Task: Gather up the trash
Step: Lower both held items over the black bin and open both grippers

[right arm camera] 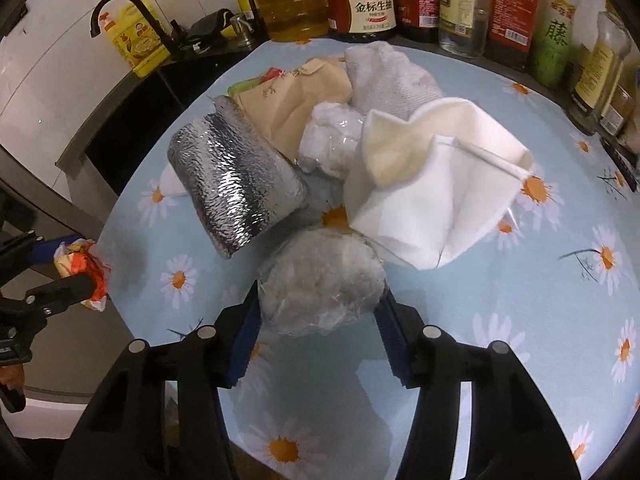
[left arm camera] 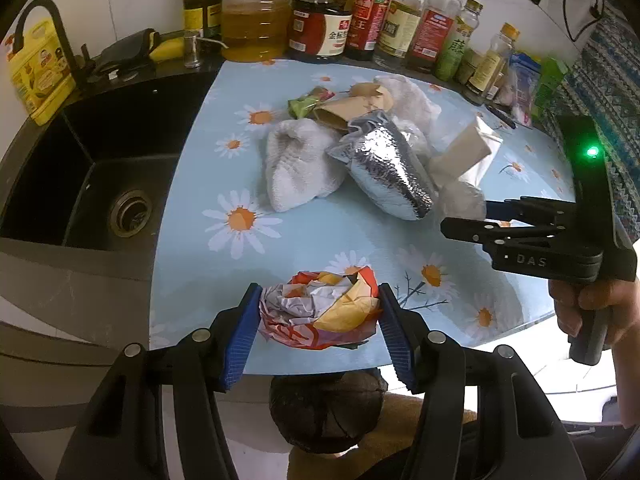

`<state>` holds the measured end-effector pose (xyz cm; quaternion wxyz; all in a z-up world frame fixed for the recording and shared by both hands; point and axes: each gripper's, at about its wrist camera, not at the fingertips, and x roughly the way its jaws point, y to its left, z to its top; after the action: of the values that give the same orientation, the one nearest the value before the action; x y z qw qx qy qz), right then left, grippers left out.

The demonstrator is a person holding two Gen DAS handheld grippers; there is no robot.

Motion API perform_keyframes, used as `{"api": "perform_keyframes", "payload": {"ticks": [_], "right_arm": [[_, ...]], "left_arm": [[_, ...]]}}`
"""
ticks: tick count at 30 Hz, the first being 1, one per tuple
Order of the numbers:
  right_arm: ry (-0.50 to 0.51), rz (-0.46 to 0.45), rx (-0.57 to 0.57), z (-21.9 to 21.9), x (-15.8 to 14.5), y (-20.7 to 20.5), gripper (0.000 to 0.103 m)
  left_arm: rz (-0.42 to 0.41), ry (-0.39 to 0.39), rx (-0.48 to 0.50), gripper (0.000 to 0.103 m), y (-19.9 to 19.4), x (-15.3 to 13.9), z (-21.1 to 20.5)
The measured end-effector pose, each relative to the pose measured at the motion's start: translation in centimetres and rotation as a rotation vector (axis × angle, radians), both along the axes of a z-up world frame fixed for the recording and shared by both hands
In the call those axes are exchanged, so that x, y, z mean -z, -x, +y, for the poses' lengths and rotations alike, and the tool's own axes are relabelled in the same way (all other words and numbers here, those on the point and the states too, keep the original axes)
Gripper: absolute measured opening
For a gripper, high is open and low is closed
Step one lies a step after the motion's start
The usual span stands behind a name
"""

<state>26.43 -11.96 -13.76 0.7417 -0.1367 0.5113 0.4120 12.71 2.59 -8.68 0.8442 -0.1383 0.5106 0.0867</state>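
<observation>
My left gripper [left arm camera: 320, 330] is shut on a crumpled red, orange and white wrapper [left arm camera: 320, 312] over the front edge of the daisy-print table [left arm camera: 192, 272]. That gripper [right arm camera: 60, 270] and the wrapper [right arm camera: 86, 268] also show at the left edge of the right wrist view. My right gripper [right arm camera: 320, 316] has its blue pads pressed against both sides of a ball of crumpled clear plastic [right arm camera: 320, 284] resting on the table. Behind it lie a silver foil bag [right arm camera: 236, 184], a white paper bag [right arm camera: 432, 192], a brown paper bag [right arm camera: 296, 100] and white cloths [left arm camera: 296, 168].
A black sink [left arm camera: 100, 184] with a black tap [left arm camera: 44, 24] lies left of the table. Bottles of oil and sauce [left arm camera: 320, 20] line the back edge. A dark round container [left arm camera: 324, 412] sits below the table's front edge. A hand [left arm camera: 588, 304] holds the right gripper.
</observation>
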Motion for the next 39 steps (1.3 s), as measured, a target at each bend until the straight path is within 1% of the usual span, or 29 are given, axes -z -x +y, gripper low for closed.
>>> {"api": "perform_keyframes", "payload": {"ticks": [7, 13, 25, 30, 39], "right_arm": [[-0.018, -0.021, 0.040, -1.3, -1.5, 1.7, 0.055], [-0.032, -0.035, 0.080, -2.6, -2.6, 4.0, 0.055], [-0.041, -0.027, 0.121, -3.3, -3.3, 9.8, 0.055], [-0.043, -0.004, 0.110, -3.4, -2.6, 13.1, 0.055], [0.017, 0.079, 0.092, -3.3, 1.1, 17.7, 0.055]], "left_arm": [[-0.014, 0.006, 0.050, 0.056, 0.1, 0.1, -0.6], [-0.033, 0.016, 0.094, 0.056, 0.7, 0.0, -1.0], [-0.022, 0.048, 0.170, 0.056, 4.0, 1.5, -1.6], [0.004, 0.067, 0.197, 0.056, 5.8, 2.9, -2.1], [0.104, 0.107, 0.242, 0.056, 9.0, 6.9, -3.2]]}}
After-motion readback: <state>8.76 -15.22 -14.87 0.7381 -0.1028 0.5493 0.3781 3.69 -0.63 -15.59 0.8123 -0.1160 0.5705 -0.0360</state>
